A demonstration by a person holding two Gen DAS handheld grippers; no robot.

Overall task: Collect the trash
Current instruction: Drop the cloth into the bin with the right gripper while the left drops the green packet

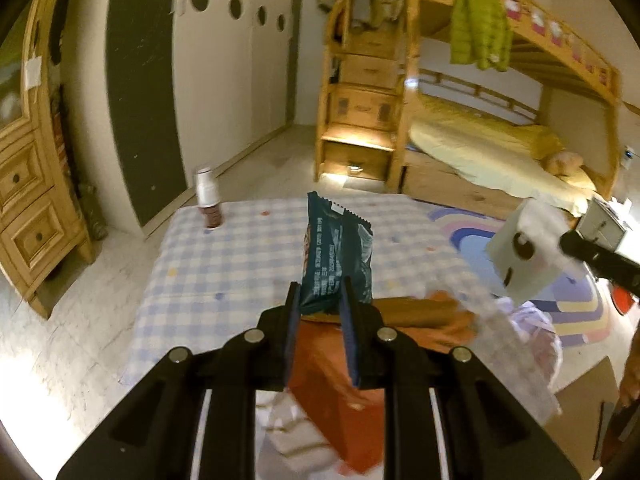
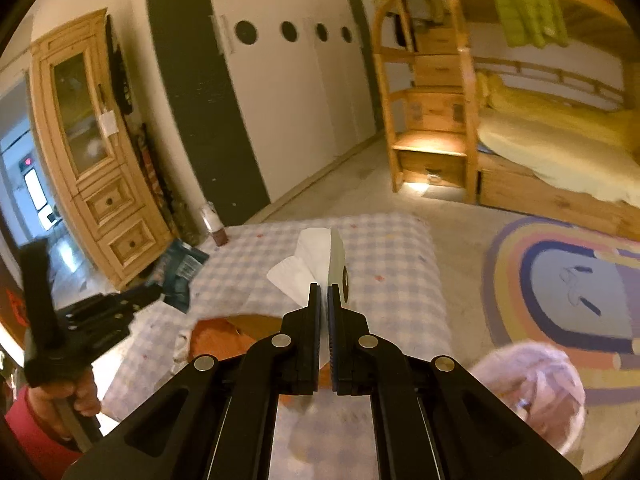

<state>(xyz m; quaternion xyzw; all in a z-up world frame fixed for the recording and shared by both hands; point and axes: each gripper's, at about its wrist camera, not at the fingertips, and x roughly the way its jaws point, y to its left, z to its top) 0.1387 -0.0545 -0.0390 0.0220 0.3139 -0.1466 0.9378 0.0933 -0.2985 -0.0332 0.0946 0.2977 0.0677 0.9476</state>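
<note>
1. Holding trash in both grippers: left gripper [image 1: 320, 300] has its jaws clamped on 1 blue snack wrapper [image 1: 340, 256], lifted above the checkered table [image 1: 240, 264].
2. Right gripper [image 2: 324, 296] has jaws nearly closed, pinching 1 white tissue pack [image 2: 320, 264] w/ a tissue sticking out.
3. Progress, judged approx: mid-task; 2 pieces picked up, neither dropped yet.
4. Left on table: 1 small bottle [image 1: 209, 200], 1 orange bag [image 1: 340, 380].
5. Clear plastic bag [image 2: 536, 384] sits at the right, prob. the bin liner.
</note>
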